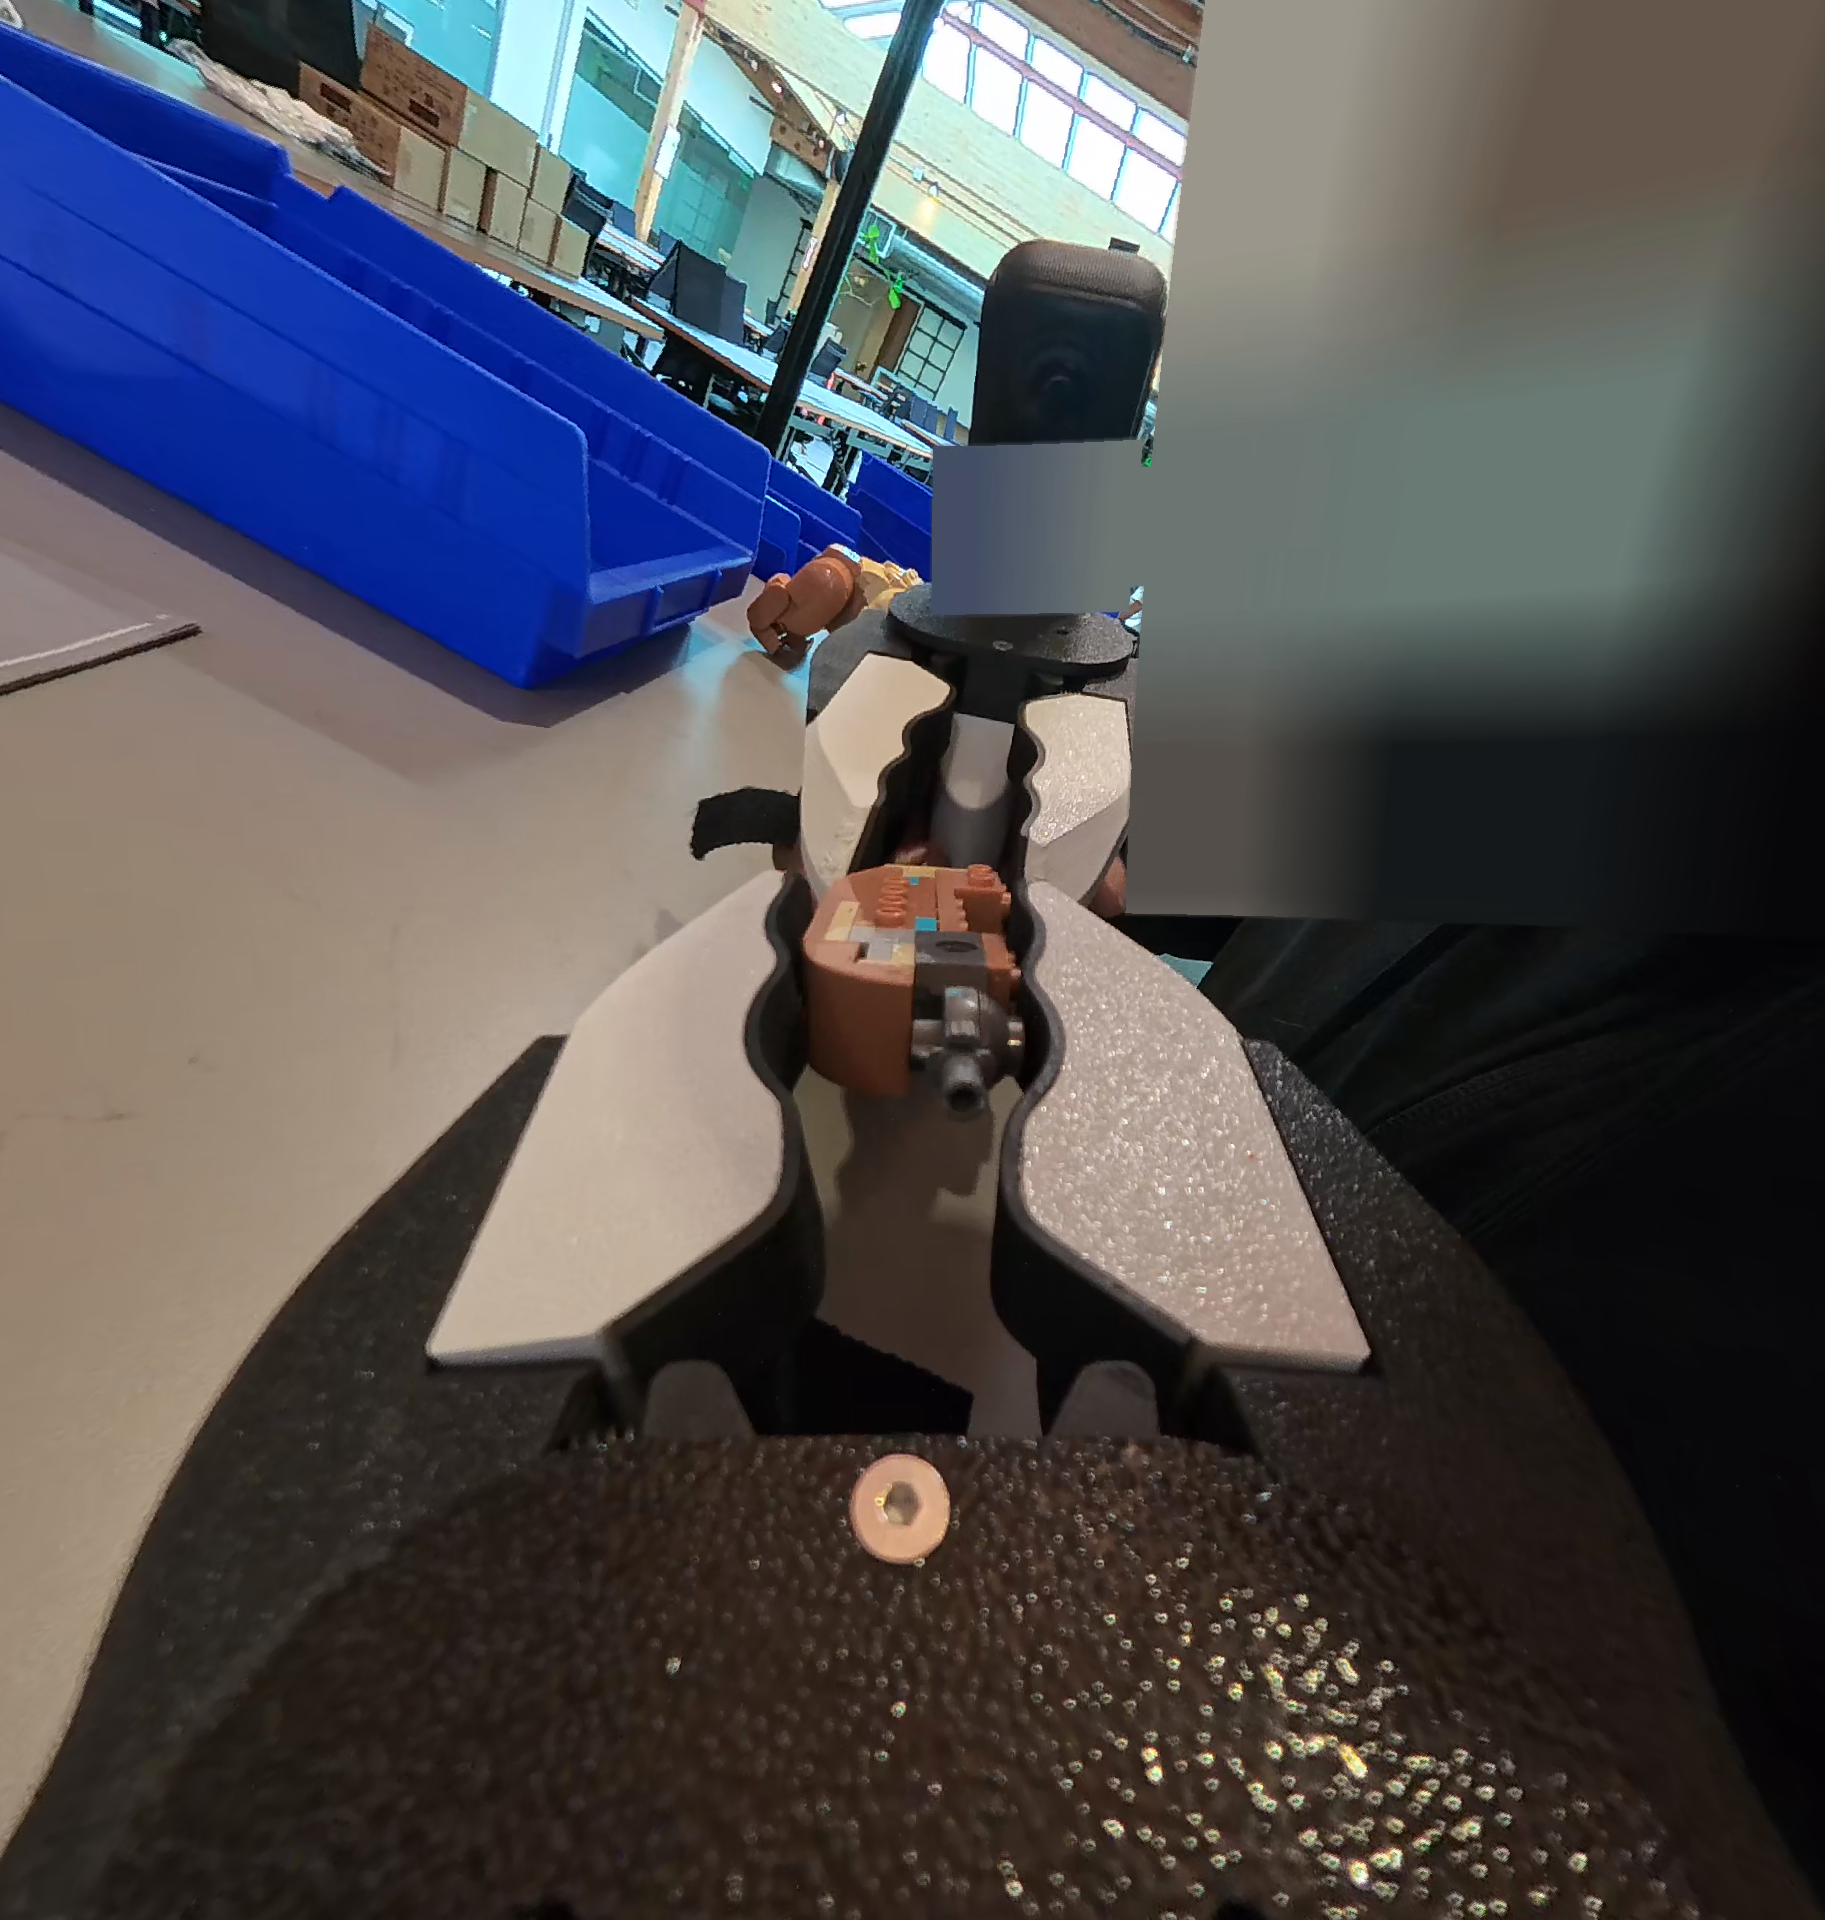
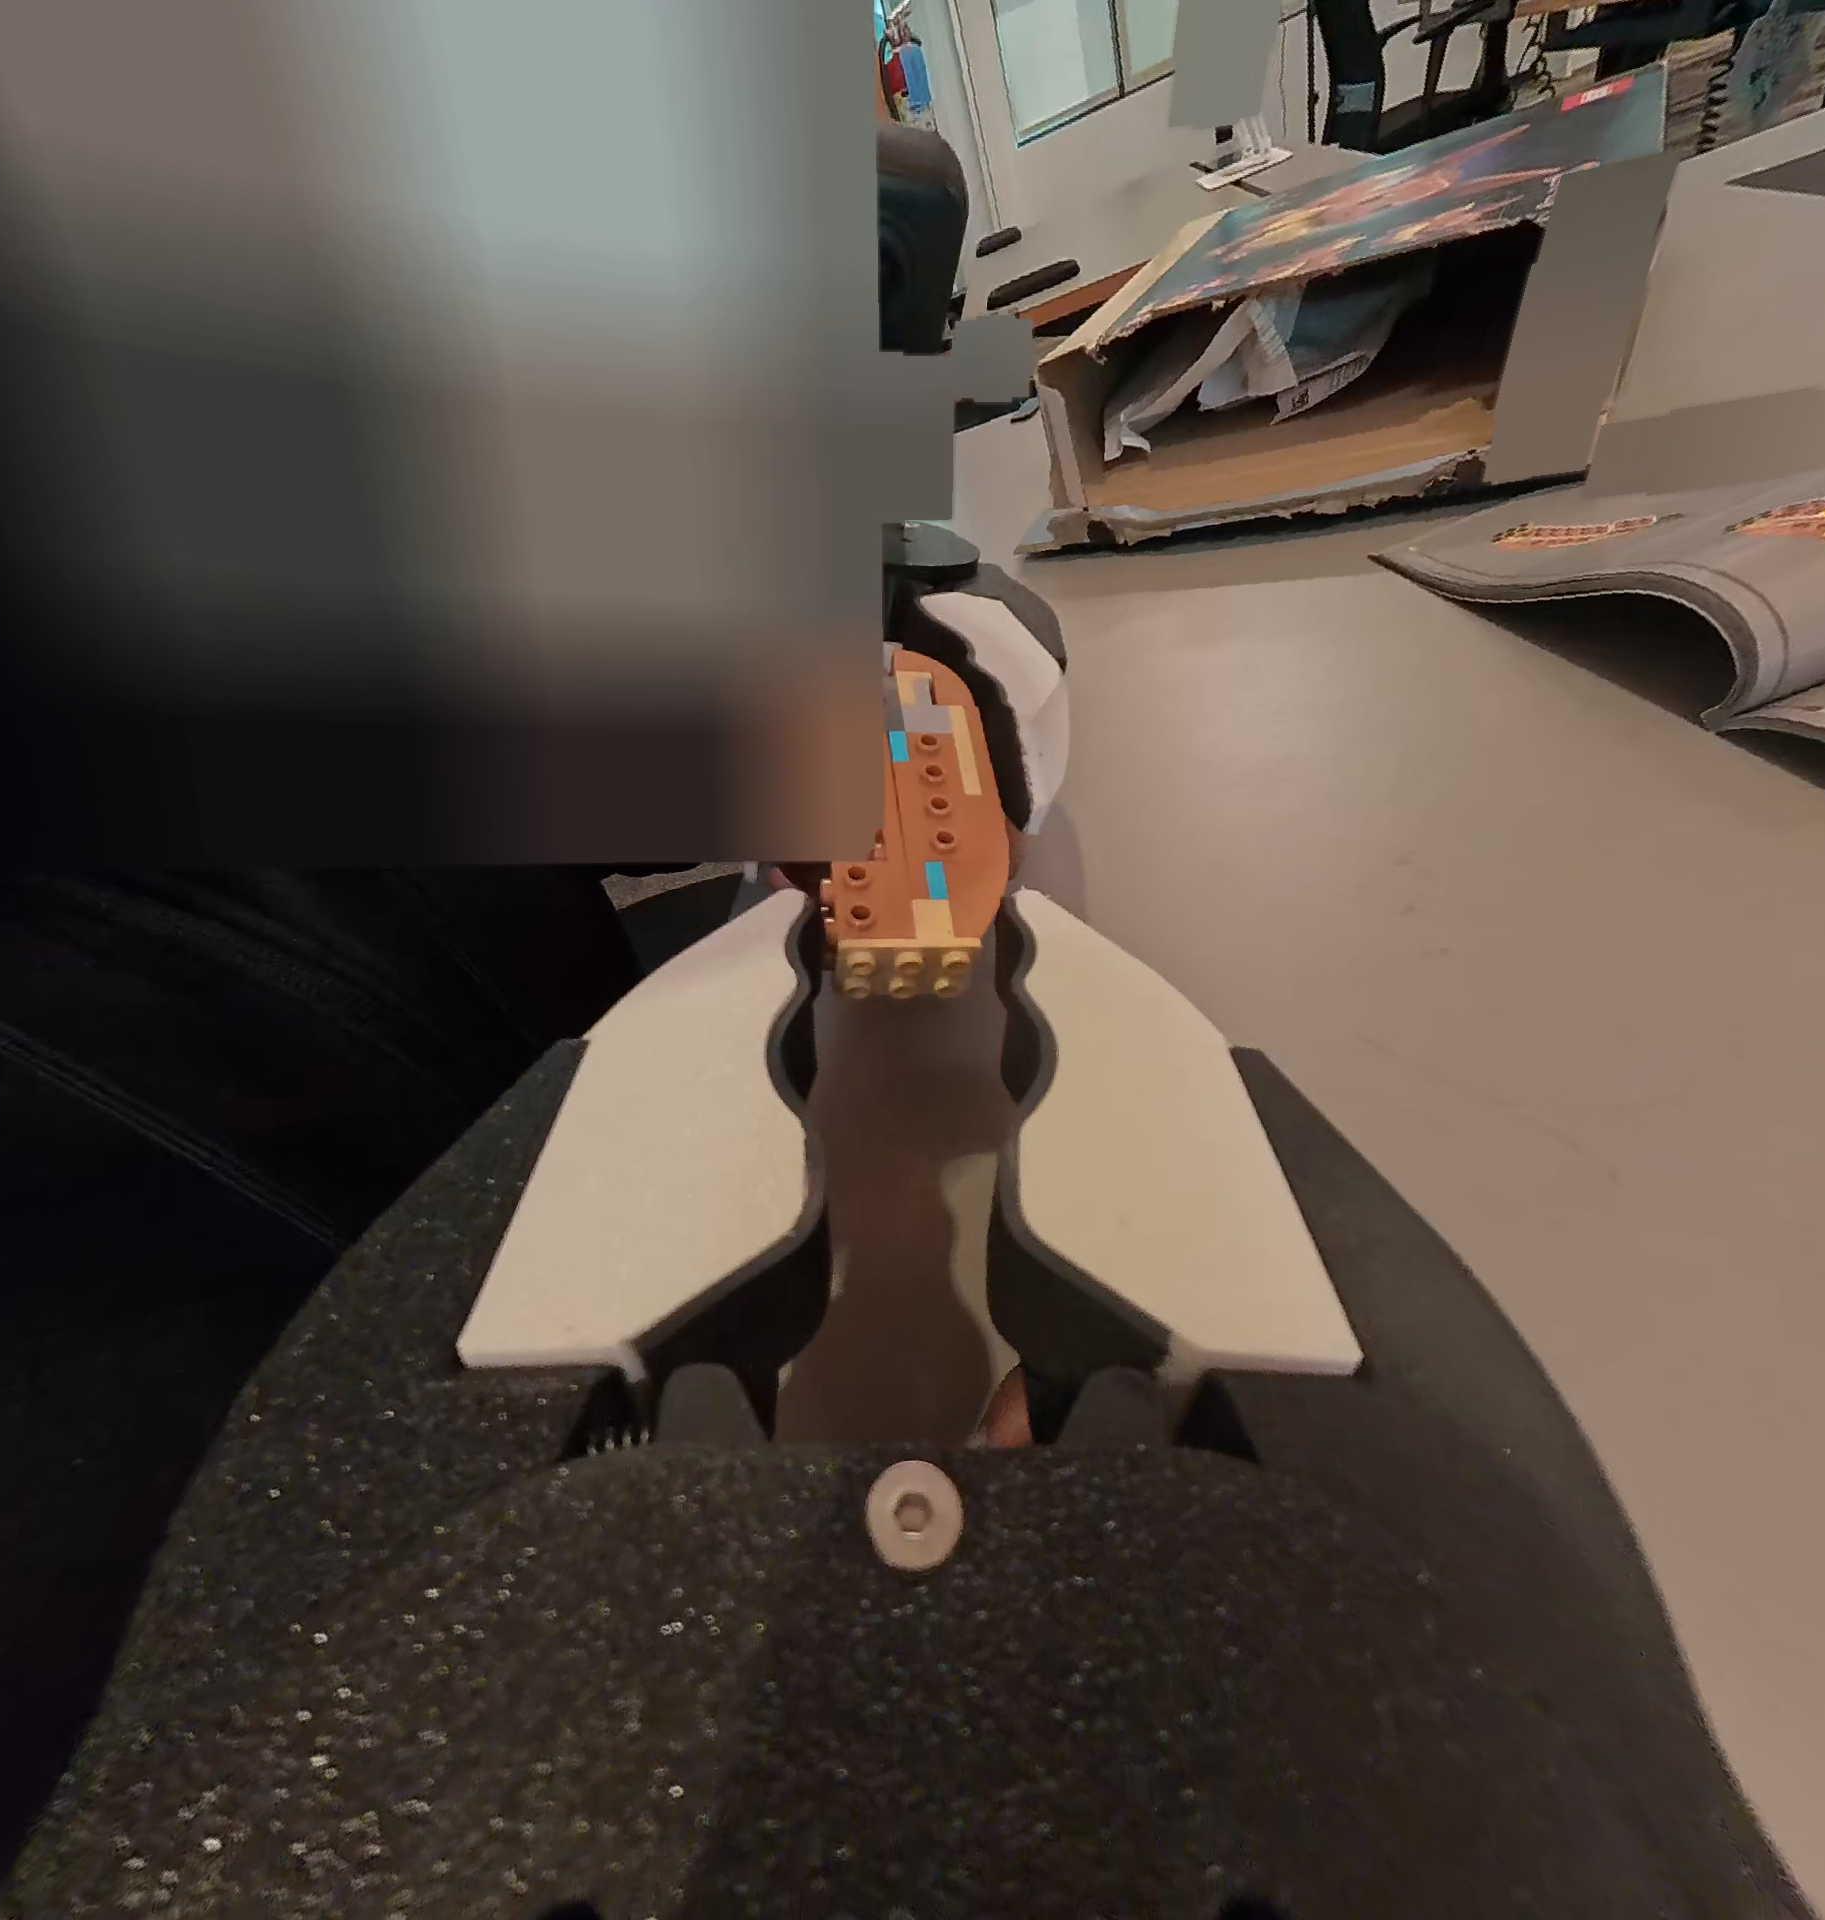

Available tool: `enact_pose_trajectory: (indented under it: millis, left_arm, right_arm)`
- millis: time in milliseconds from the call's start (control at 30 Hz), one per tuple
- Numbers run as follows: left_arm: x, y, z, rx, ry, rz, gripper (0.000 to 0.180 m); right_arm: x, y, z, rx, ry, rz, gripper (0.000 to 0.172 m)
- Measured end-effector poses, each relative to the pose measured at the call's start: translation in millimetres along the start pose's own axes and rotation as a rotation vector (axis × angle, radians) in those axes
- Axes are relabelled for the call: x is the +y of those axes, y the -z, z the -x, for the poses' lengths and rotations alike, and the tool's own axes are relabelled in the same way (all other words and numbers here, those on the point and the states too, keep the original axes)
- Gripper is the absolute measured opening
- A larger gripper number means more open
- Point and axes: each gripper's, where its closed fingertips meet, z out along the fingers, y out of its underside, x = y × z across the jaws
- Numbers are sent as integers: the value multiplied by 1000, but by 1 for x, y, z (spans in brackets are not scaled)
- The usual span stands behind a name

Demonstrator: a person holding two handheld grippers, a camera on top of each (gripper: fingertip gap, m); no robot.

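A brown brick-built assembly [image 1: 866, 987] with tan, grey and turquoise tiles and a dark grey joint piece [image 1: 965, 1029] hangs above the grey table [image 1: 316, 987] between my two grippers, which face each other. My left gripper [image 1: 908, 906] is shut on the end with the joint piece. My right gripper [image 2: 910, 914] is shut on the other end, where a tan studded plate [image 2: 908, 971] sticks out towards its camera. The assembly [image 2: 939, 821] runs away from it to a white finger [image 2: 1043, 717] of the left gripper. The right gripper also shows in the left wrist view [image 1: 944, 868].
Blue plastic bins [image 1: 368, 416] stand at the far left. A small brown brick piece [image 1: 804, 603] lies beside them. A torn cardboard box [image 2: 1303, 416] and an open booklet [image 2: 1666, 613] lie at the far right. A person in dark clothing [image 2: 212, 1091] is close behind the grippers. Less than 4 cm separates the two grippers' tips.
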Motion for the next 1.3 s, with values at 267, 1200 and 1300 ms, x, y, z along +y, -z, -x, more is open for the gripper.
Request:
enact_pose_trajectory:
  millis: [267,1200,1300]
  left_arm:
    - [-1,-1,-2,6,-23,0,35]
    - [-3,15,3,-4,-300,54,33]
    - [-3,15,3,-9,-311,54,33]
  right_arm:
    - [0,1,1,14,43,7,32]
    - [-7,8,-2,80,190,-35,32]
    - [-8,8,-2,82,195,-38,32]
